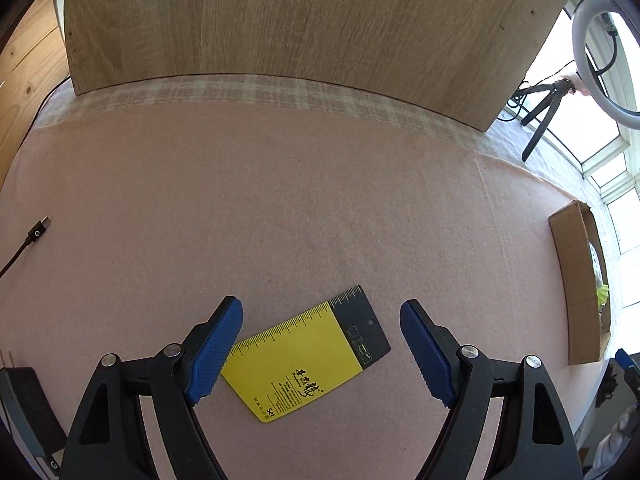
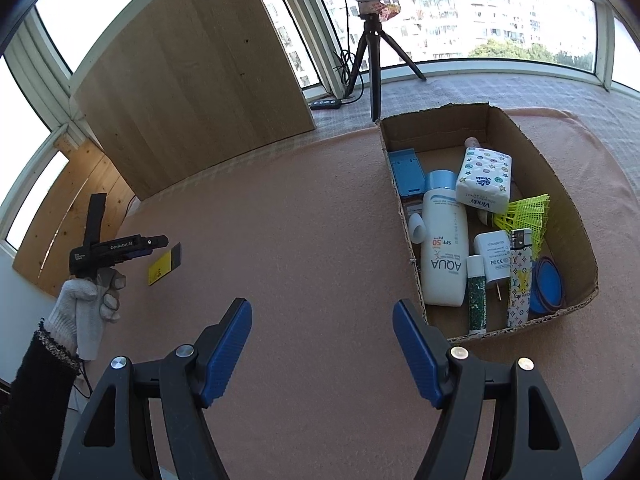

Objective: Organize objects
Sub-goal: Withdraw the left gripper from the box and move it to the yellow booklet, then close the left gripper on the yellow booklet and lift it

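A yellow and black ruler card point(image 1: 308, 356) lies flat on the pink cloth, seen small at the left in the right wrist view point(image 2: 164, 265). My left gripper point(image 1: 322, 344) hovers over it, open, with the card between its blue pads and not touched. A gloved hand holds that left gripper point(image 2: 154, 246). My right gripper point(image 2: 322, 340) stands open over bare cloth, with nothing between its fingers. To its right sits a cardboard box point(image 2: 576, 216) with a white AQUA bottle point(image 2: 444, 248), a tissue pack point(image 2: 486, 180), a patterned lighter point(image 2: 520, 280), a yellow shuttlecock point(image 2: 524, 212) and other small items.
A wooden board point(image 1: 312, 24) stands upright at the back of the cloth. A ring light on a tripod point(image 2: 372, 60) stands behind the box by the window. A dark cable plug point(image 1: 38, 232) lies at the left, and a grey adapter point(image 1: 24, 408) at the lower left.
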A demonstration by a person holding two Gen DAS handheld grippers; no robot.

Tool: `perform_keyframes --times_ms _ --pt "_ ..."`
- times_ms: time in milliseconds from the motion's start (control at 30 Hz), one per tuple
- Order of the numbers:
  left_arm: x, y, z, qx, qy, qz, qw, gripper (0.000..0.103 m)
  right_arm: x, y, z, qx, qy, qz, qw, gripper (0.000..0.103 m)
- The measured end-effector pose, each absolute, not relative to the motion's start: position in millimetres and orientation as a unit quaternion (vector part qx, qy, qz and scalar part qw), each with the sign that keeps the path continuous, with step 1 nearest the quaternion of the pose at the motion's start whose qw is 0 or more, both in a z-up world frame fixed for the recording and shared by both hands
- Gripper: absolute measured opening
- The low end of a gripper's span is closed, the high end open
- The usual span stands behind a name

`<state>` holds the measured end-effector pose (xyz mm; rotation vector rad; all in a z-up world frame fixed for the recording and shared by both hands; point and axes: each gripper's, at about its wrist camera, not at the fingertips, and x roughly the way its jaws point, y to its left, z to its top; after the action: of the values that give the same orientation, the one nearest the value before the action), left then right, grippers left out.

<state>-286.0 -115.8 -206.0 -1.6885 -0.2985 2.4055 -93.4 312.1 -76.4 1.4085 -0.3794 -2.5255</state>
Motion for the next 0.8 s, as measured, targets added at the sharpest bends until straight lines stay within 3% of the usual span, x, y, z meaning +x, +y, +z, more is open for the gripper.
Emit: perform_keyframes --times_ms 267,433,500,667,800 --pt "-263.7 -103.0 -215.5 -0.583 -0.081 0.799 0.123 0.081 -95.9 310.8 -78.7 0.484 -0.133 -0.857 0.115 0.069" --pt "-235.6 -66.6 -217.3 -0.580 0.024 0.805 0.121 0.080 -98.9 303.2 -80.1 0.487 -0.132 -0.854 0.128 0.069" --pt "-227.1 -51.0 -220.4 -0.574 0.079 0.808 0.107 0.078 -99.5 299.0 -80.7 0.490 -0.127 -0.852 0.133 0.069" --pt "-223.5 -43.3 -215.9 -0.570 0.071 0.812 0.106 0.058 -95.1 288.9 -78.2 0.488 -0.109 -0.854 0.141 0.069" --pt "-224.4 -36.6 -215.2 -0.569 0.069 0.813 0.105 0.058 -91.7 288.3 -77.5 0.487 -0.108 -0.854 0.144 0.069"
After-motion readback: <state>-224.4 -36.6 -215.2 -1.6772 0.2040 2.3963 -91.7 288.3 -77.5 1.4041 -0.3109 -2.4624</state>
